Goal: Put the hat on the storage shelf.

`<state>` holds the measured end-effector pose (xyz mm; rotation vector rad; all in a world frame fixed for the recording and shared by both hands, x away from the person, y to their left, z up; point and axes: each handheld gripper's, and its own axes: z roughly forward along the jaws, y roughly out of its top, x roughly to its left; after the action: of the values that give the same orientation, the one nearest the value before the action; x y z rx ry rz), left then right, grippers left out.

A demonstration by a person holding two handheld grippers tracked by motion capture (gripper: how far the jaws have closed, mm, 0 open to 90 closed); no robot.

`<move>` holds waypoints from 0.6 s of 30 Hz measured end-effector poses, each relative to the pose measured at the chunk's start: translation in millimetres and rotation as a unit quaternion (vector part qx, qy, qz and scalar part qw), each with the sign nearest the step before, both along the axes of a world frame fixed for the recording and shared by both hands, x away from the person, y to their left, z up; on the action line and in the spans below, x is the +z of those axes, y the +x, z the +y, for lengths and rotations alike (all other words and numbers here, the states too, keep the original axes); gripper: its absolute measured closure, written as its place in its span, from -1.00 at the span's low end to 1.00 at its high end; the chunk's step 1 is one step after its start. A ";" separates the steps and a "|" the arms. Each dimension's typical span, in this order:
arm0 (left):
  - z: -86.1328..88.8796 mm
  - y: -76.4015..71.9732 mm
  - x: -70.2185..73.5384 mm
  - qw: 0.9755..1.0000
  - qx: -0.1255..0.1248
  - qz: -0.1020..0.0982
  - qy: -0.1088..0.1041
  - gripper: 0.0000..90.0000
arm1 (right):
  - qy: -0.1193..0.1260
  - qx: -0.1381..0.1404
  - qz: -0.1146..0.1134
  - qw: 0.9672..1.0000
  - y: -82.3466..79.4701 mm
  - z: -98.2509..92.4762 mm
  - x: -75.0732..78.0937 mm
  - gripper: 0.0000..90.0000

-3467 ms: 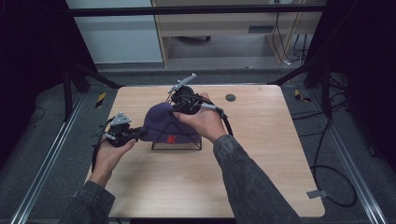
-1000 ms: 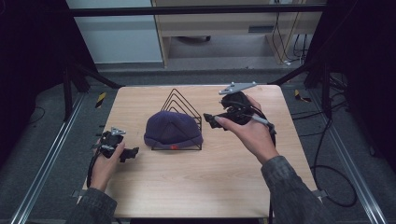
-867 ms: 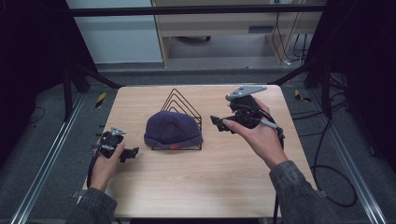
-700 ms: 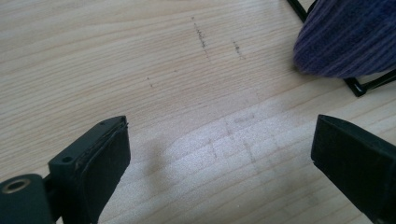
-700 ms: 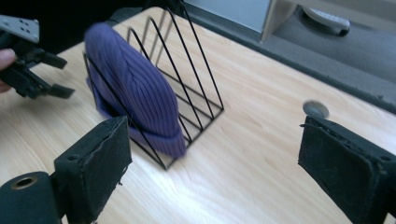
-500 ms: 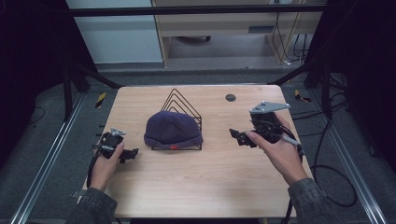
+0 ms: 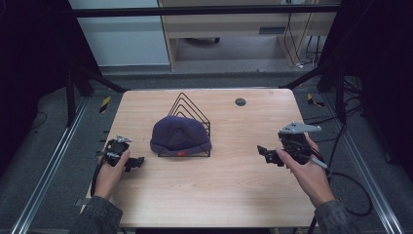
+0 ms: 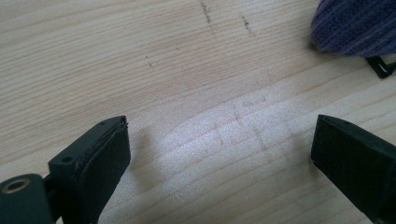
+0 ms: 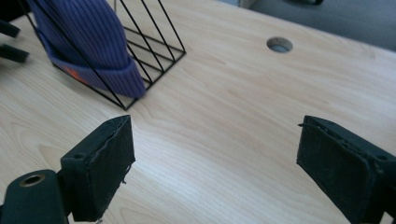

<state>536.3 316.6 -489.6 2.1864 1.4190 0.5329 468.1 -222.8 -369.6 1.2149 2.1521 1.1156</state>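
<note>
A purple ribbed knit beanie point(image 7: 180, 136) is draped over a black wire triangular rack point(image 7: 187, 110) mid-surface. Left tool point(image 7: 137, 162) and right tool point(image 7: 263, 152) are held spread, empty, well apart on the light wooden surface point(image 7: 219, 185).

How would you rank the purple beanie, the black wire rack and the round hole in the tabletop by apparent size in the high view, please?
1. Black wire rack, slightly larger in outline
2. Purple beanie, close behind
3. Round hole, clearly smallest

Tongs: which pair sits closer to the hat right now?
The left tongs, just off the purple hat's left edge on the wire rack. The right tongs hang farther out over bare table.
</note>
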 end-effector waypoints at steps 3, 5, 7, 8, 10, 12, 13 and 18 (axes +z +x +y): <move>-0.1 0.0 -0.3 1.000 0.000 0.001 0.001 -0.91 | -0.004 -0.007 0.010 1.000 -1.1 -3.6 -14.3 -0.74; -0.1 0.0 -0.9 1.000 0.001 0.003 0.000 -0.91 | -0.007 -0.009 0.015 1.000 -0.8 -5.6 -21.9 -0.74; 0.4 0.2 -1.2 1.000 0.000 0.003 0.000 -0.91 | -0.010 -0.014 0.021 1.000 -0.5 -7.7 -29.8 -0.73; 0.7 0.2 -1.4 1.000 0.000 0.004 -0.001 -0.91 | -0.012 -0.015 0.023 1.000 -0.3 -8.9 -33.3 -0.73; 0.8 0.3 -1.6 1.000 0.001 0.004 -0.002 -0.92 | -0.014 -0.019 0.029 0.999 -0.1 -11.4 -41.0 -0.73; 0.8 0.2 -1.6 1.000 0.001 0.004 -0.002 -0.92 | -0.013 -0.022 0.034 0.999 -0.1 -13.2 -46.6 -0.72; 0.8 0.2 -1.7 1.000 0.001 0.003 -0.002 -0.92 | -0.015 -0.023 0.037 0.999 0.0 -14.6 -50.7 -0.72; 1.2 0.1 -2.3 1.000 0.002 0.004 -0.006 -0.93 | -0.018 -0.028 0.058 0.998 -0.7 -19.1 -68.4 -0.71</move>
<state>536.4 317.8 -491.8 2.1791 1.4263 0.5166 467.4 -241.9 -438.0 1.3464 2.1980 1.0016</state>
